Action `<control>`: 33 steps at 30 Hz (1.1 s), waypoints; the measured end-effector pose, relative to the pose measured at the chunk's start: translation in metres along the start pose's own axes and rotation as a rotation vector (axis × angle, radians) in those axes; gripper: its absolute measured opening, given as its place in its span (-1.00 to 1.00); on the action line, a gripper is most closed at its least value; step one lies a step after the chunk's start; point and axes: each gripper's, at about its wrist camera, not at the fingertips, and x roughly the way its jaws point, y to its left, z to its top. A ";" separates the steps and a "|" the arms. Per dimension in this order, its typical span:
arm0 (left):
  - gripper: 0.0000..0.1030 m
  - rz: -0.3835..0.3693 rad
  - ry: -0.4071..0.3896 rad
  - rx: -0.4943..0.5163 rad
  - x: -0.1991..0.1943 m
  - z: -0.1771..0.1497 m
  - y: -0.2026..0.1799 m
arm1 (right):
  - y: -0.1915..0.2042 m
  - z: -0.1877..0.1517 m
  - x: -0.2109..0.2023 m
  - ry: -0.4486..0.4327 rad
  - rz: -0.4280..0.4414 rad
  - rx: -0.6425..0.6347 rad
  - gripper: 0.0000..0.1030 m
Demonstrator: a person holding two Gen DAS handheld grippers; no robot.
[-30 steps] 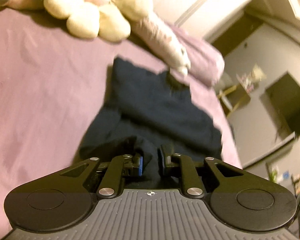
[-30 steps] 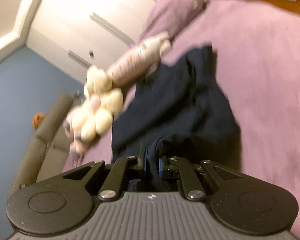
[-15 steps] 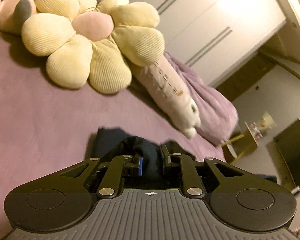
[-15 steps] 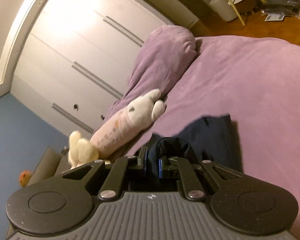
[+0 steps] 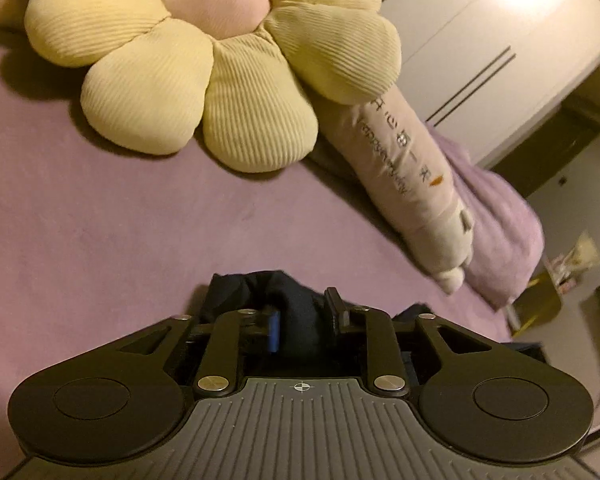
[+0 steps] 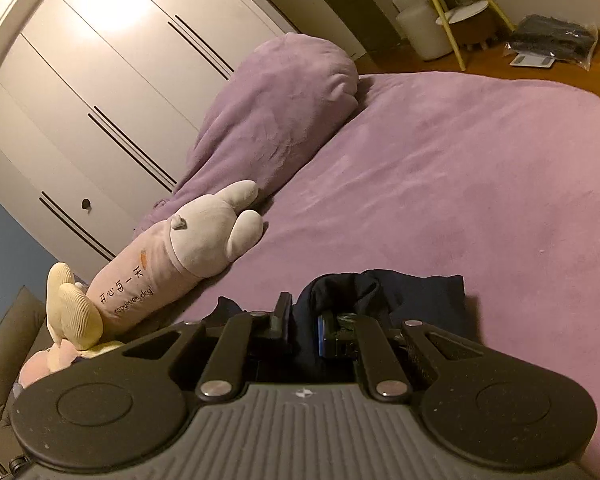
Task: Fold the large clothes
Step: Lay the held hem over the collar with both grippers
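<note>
The dark navy garment (image 5: 288,300) lies bunched on the purple bedspread (image 5: 100,232), directly under and just ahead of both my tools, with a fold of it rising between each pair of jaws. My left gripper (image 5: 302,320) is letting go: its jaws are opening, and the cloth sits loosely between them rather than squeezed. My right gripper (image 6: 302,326) is also opening a little, though its 2 pads look as if they still touch the cloth between them.

What matters for the next move is where the carried edge lies relative to my hands. It sits right at my fingertips, on the near side of the bed, with the flower cushion (image 5: 204,64) and the long bunny plush (image 6: 172,256) well beyond it. The folded edge seems to run from one gripper across to the other, so neither hand is clearly nearer. I judge this fold is nearly laid down; most of the garment is hidden beneath my tools.
</note>
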 end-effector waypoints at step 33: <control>0.95 0.364 -0.255 0.741 0.114 -0.119 -0.089 | 0.115 -0.131 0.123 0.091 -0.042 -0.797 -0.56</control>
